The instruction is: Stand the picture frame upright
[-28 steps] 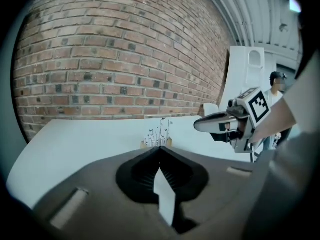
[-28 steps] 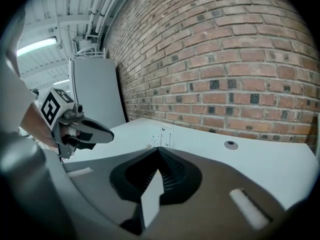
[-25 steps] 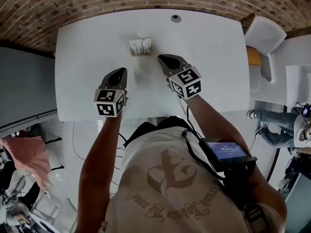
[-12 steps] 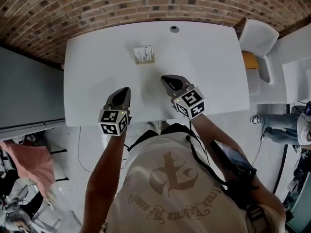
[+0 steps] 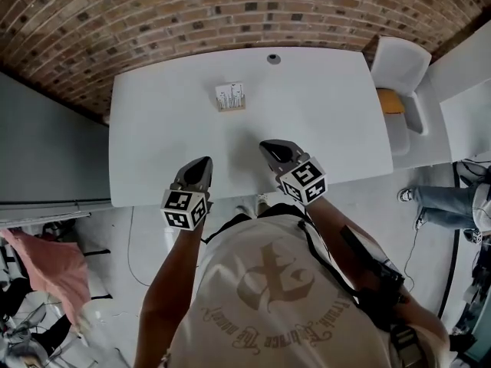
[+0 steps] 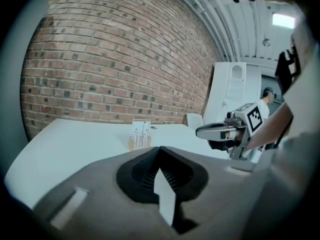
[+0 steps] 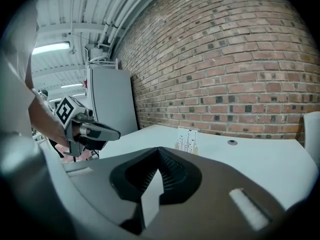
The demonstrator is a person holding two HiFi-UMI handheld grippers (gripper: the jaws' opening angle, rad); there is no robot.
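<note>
The picture frame (image 5: pixel 231 96) was judged already upright; the left gripper (image 5: pixel 205 162) and right gripper (image 5: pixel 265 145), closed and empty, were needed no further.

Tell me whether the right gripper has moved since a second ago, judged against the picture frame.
Yes. The right gripper has drawn back from the picture frame, toward the near edge of the white table.
</note>
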